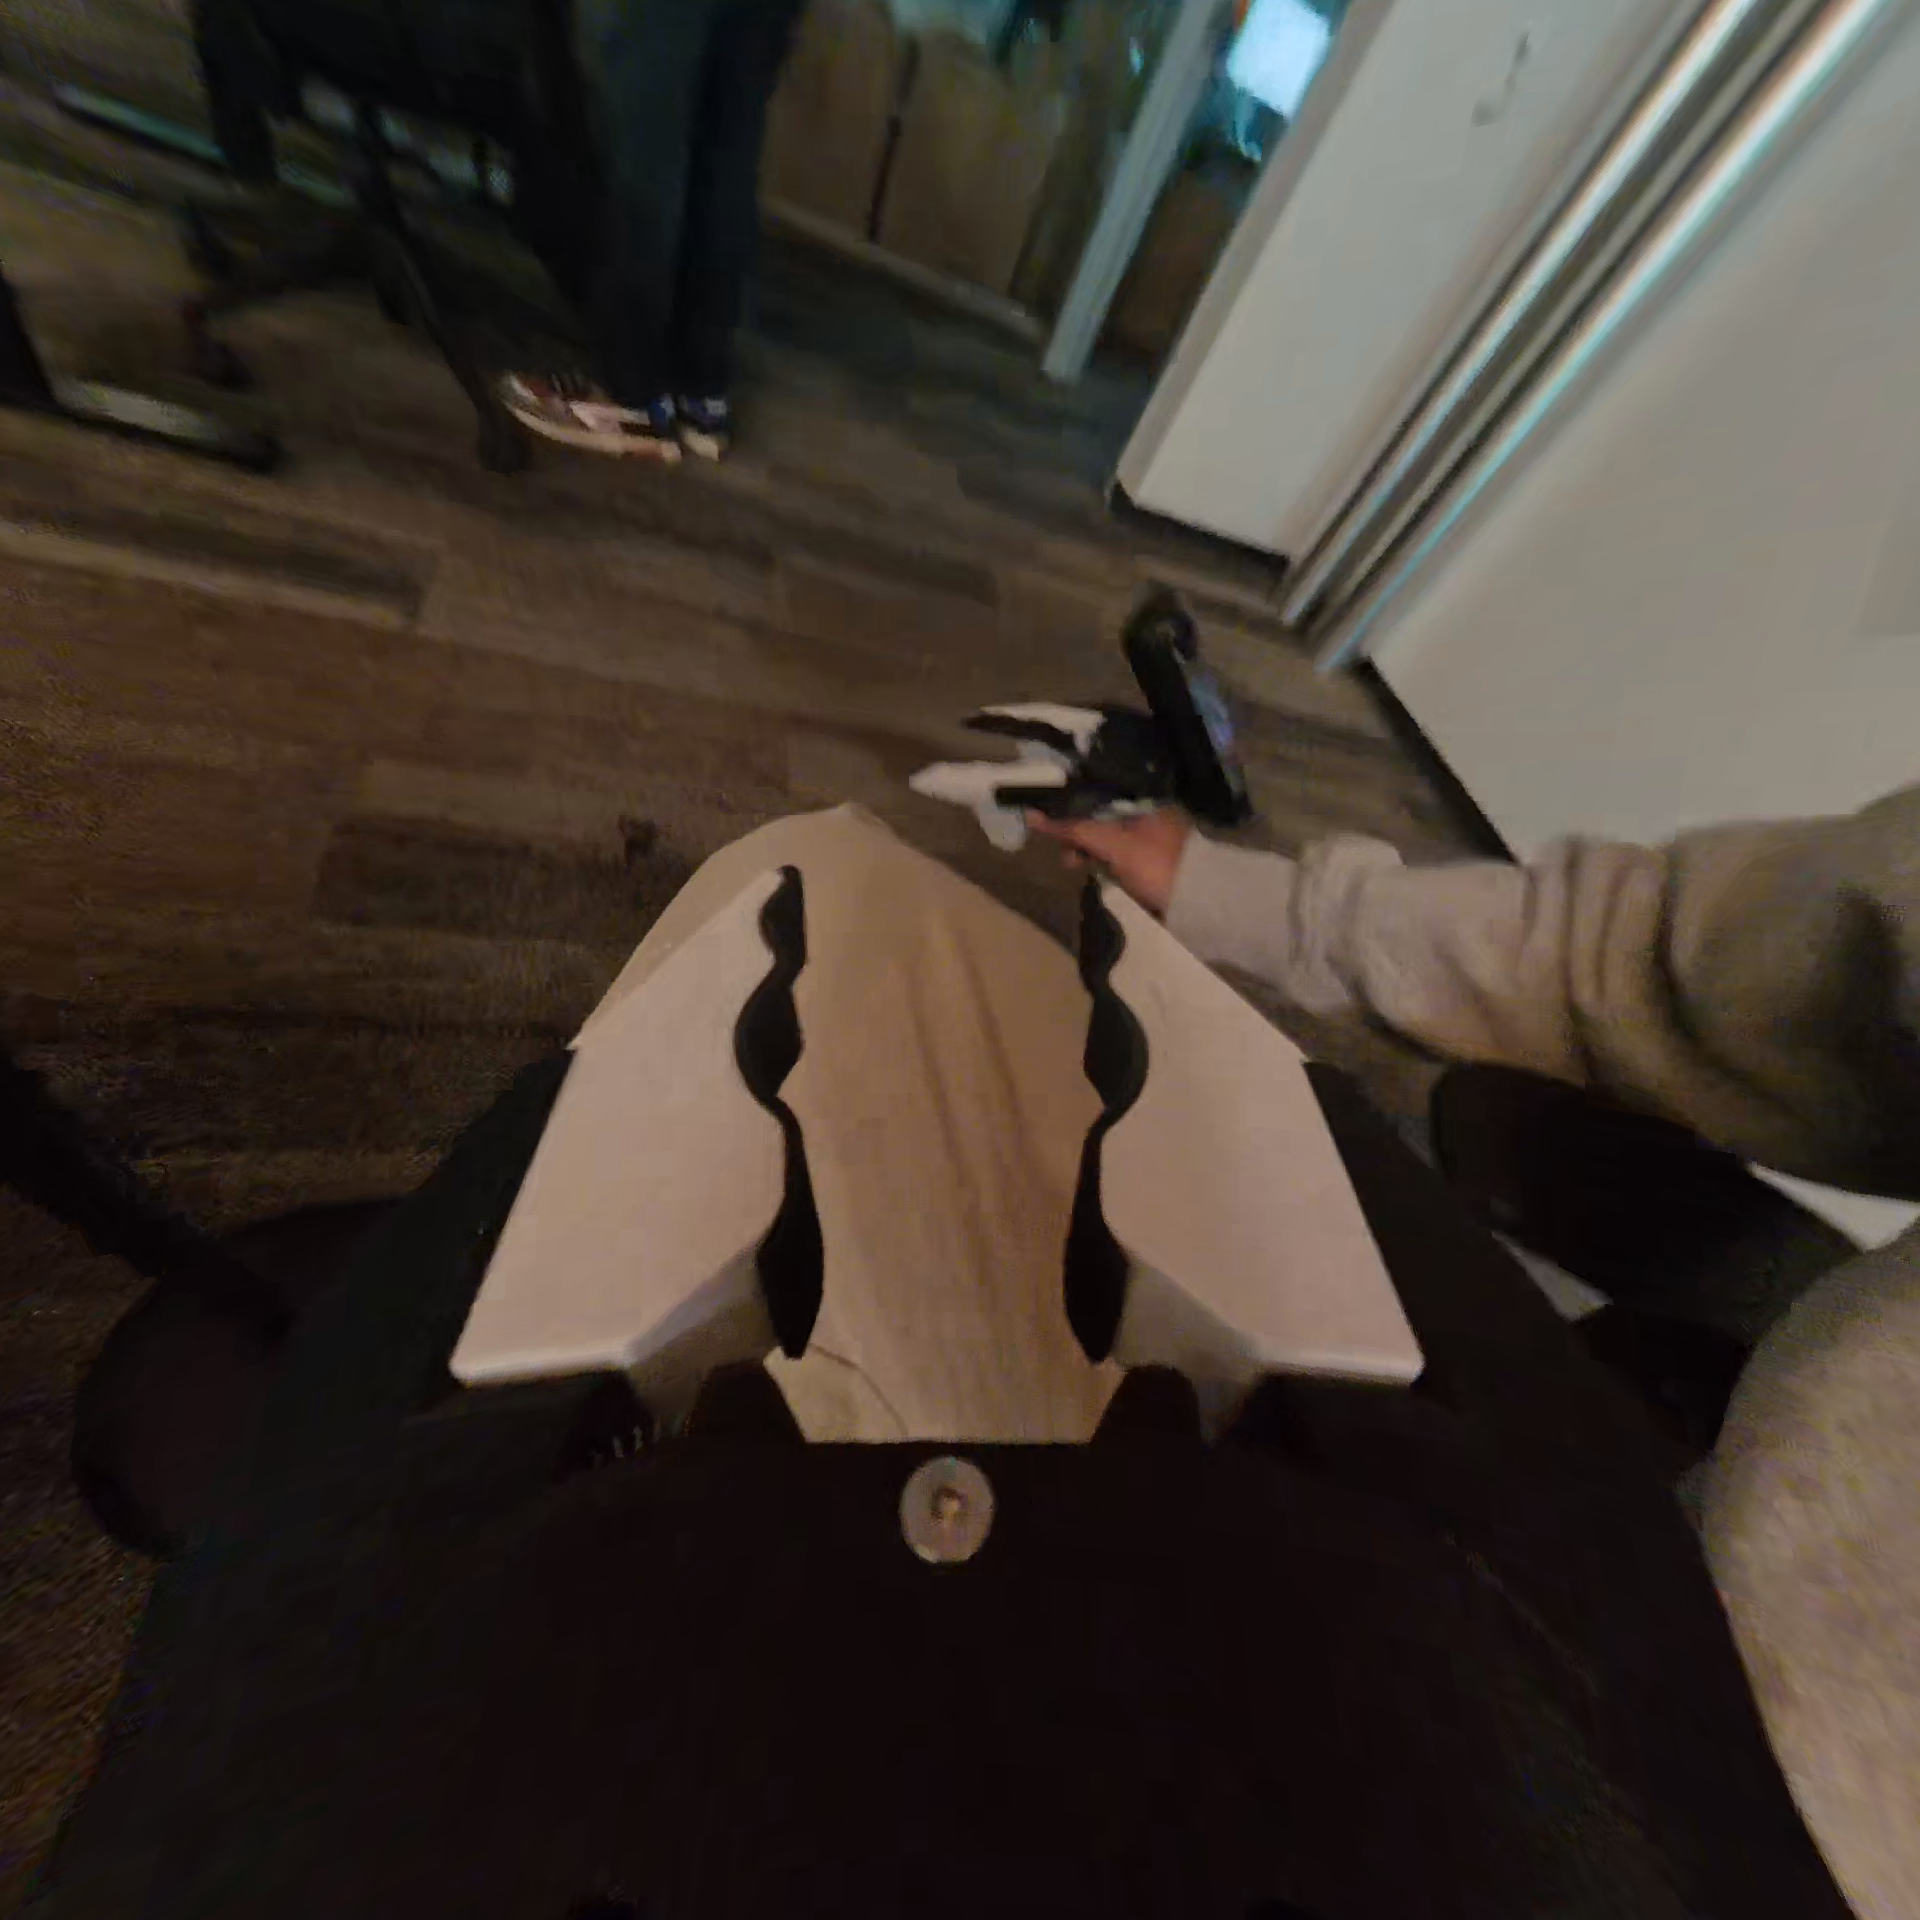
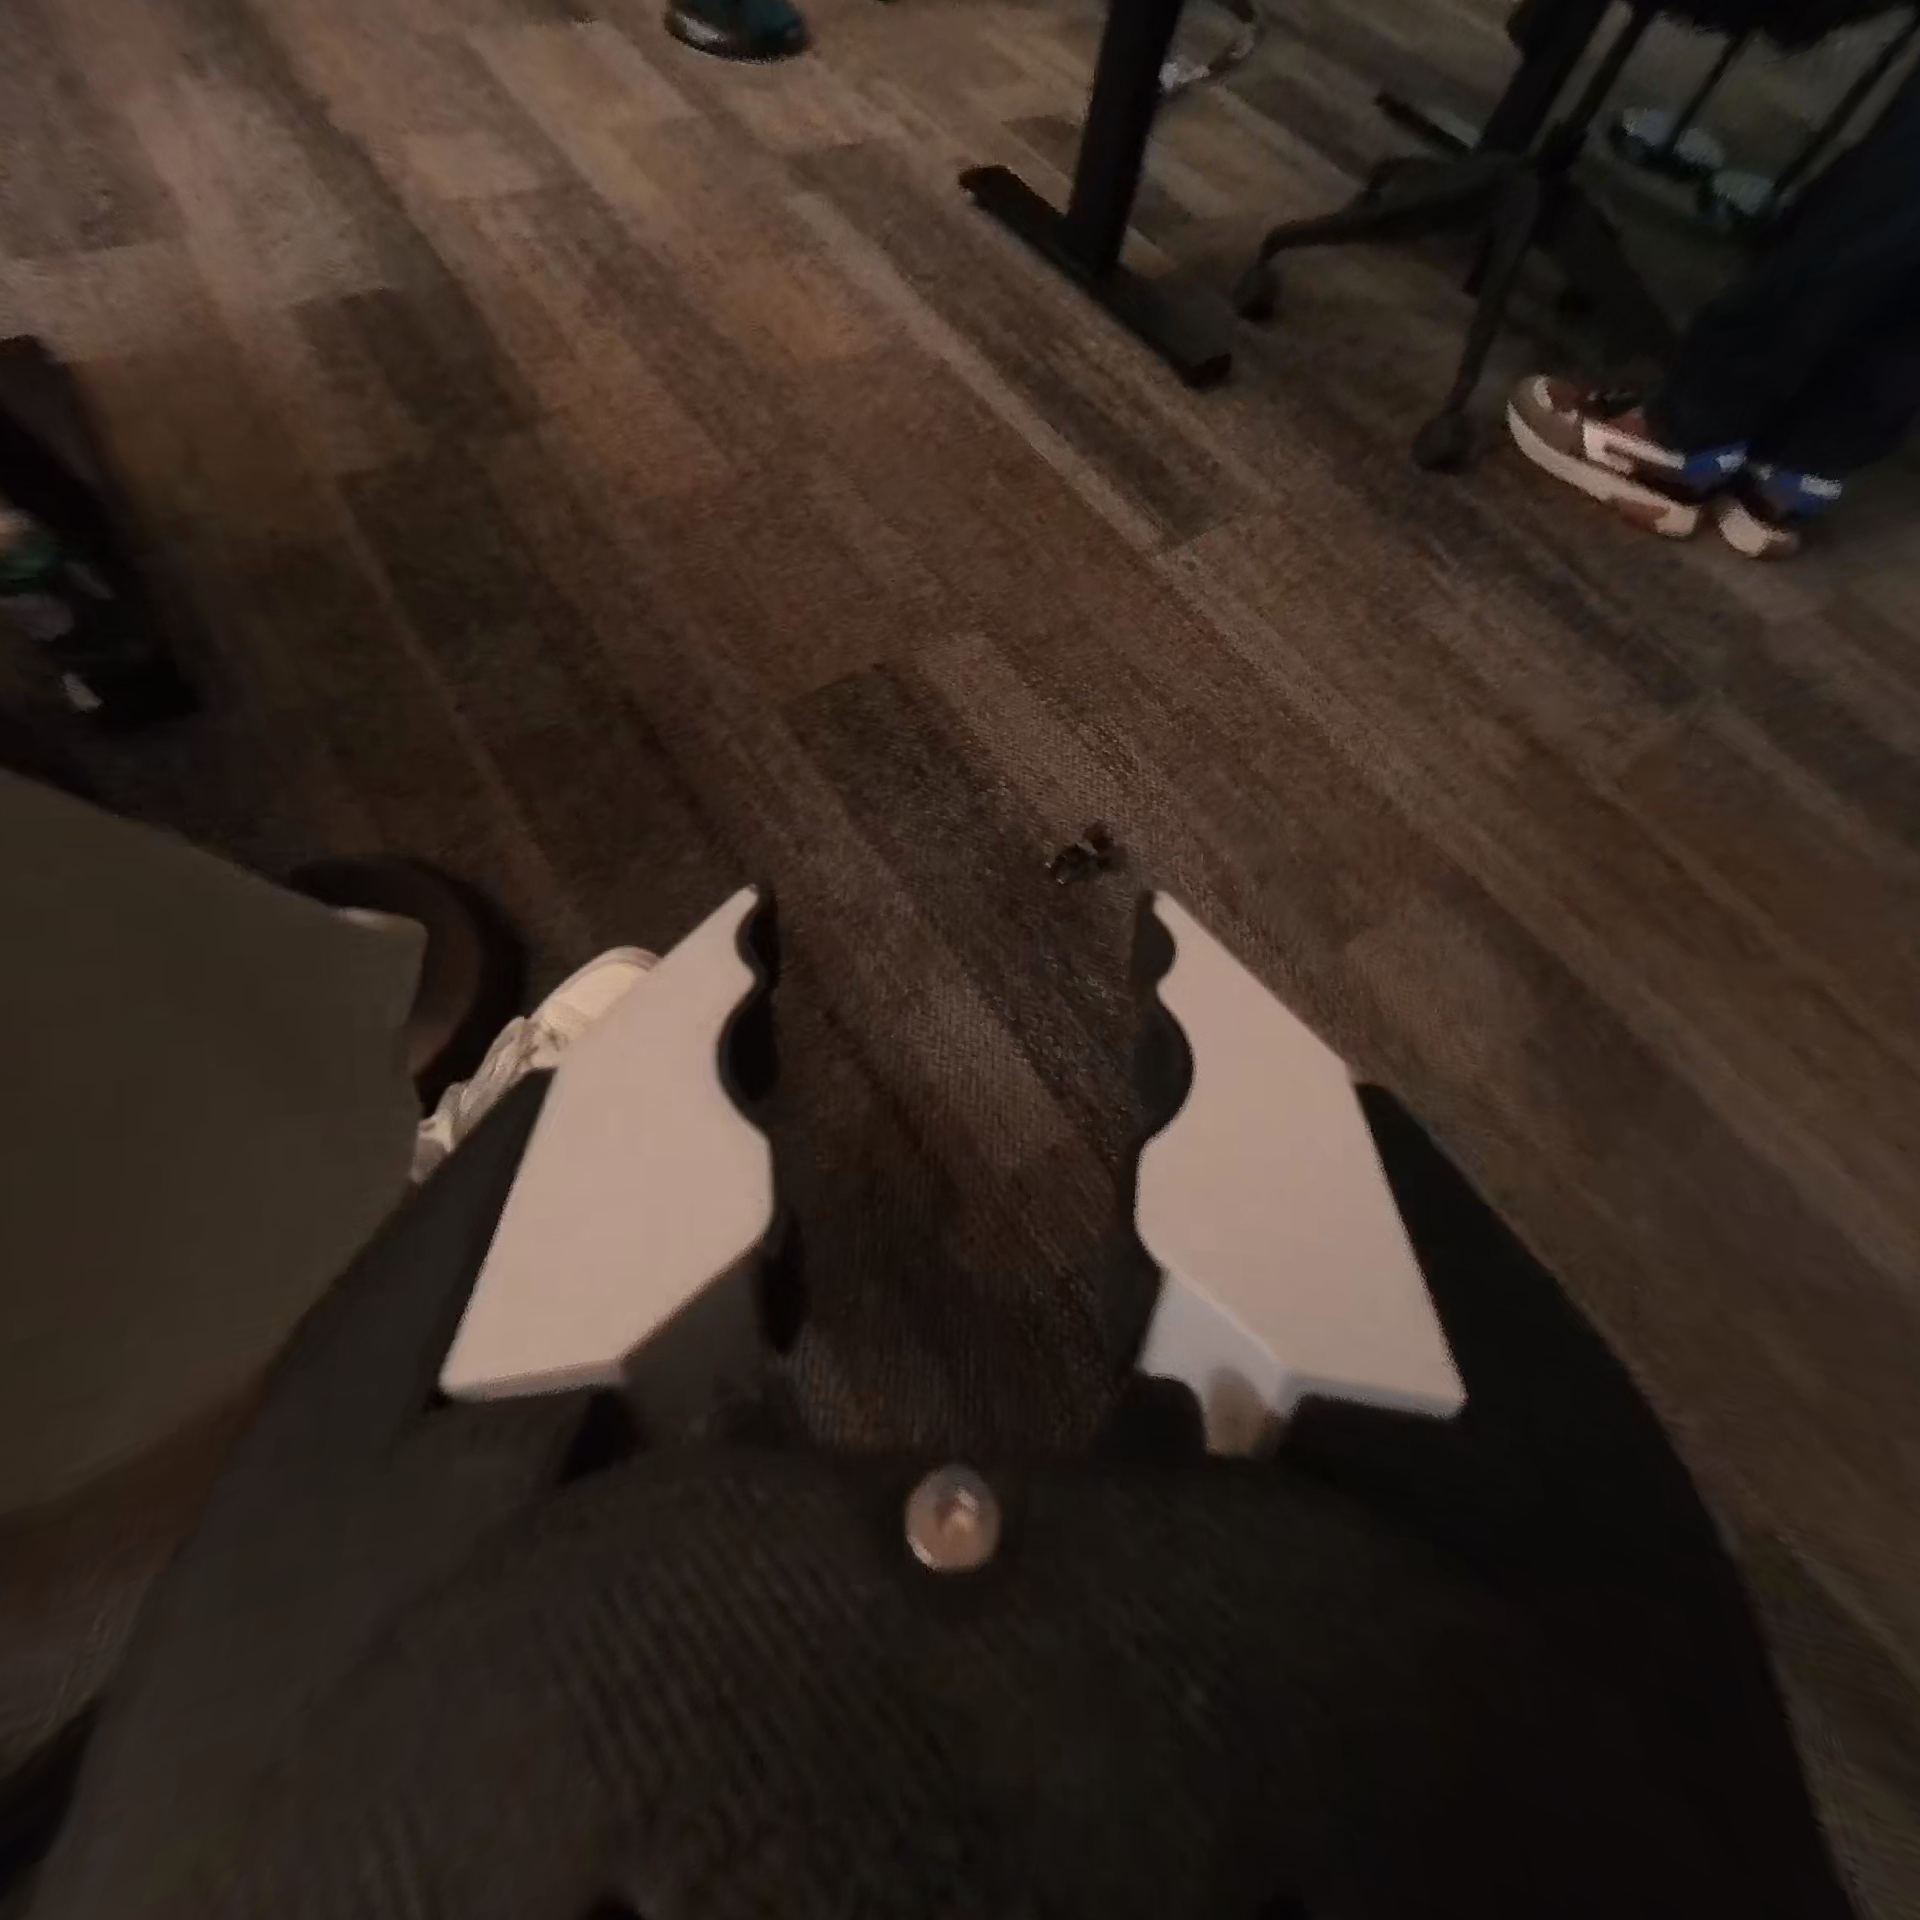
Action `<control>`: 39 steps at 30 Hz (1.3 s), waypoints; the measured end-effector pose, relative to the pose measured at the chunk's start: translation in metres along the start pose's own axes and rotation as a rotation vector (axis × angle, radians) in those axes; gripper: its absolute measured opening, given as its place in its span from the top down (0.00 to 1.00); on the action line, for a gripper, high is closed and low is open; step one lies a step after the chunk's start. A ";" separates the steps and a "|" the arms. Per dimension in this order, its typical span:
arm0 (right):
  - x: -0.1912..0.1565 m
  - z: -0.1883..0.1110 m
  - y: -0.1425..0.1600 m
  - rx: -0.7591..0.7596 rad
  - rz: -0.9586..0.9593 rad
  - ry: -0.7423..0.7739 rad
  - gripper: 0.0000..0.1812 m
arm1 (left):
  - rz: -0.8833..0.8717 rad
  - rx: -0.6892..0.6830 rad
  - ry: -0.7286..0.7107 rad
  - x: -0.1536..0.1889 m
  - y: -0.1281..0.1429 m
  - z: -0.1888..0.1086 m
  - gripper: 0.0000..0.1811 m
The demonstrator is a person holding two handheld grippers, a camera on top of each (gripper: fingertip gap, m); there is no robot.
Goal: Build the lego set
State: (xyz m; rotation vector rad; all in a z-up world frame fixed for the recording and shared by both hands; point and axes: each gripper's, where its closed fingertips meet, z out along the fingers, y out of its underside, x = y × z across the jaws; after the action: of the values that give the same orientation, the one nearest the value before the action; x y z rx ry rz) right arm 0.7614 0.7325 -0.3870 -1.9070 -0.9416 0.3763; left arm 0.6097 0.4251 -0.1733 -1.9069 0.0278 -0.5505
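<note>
two white-fingered black claws are in view: the left claw (image 1: 940, 883) and the right claw (image 2: 951, 914), each with two fingers. one grey-sleeved arm (image 1: 1455, 935). two patterned sneakers (image 2: 1652, 468) on one standing person. one small dark scrap (image 2: 1081, 854) lies on the brown carpet floor (image 2: 727, 468).

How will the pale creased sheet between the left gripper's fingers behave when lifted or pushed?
The pale creased sheet shows soft folds, so it probably flops and sags rather than staying flat. It looks thin, so likely light for its size. Its smooth face might slip in the left gripper; whether it is clamped is unclear.
</note>
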 end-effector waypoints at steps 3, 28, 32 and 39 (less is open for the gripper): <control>0.032 0.073 0.040 -0.052 0.076 0.045 0.68 | 0.055 -0.041 0.035 -0.014 0.024 0.045 0.81; 0.120 0.527 0.262 -0.581 0.591 0.120 0.71 | -0.374 -0.433 -0.249 -0.248 0.191 0.192 1.00; 0.117 0.545 0.270 -0.636 0.592 0.094 0.70 | -0.416 -0.403 -0.273 -0.251 0.187 0.197 1.00; 0.114 0.540 0.269 -0.659 0.583 0.030 0.91 | -0.434 -0.383 -0.246 -0.245 0.172 0.205 1.00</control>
State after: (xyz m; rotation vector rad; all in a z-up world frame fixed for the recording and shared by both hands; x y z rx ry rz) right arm 0.6335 1.0796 -0.8769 -2.7894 -0.4914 0.3987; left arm 0.5109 0.6024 -0.4742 -2.3610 -0.4803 -0.6254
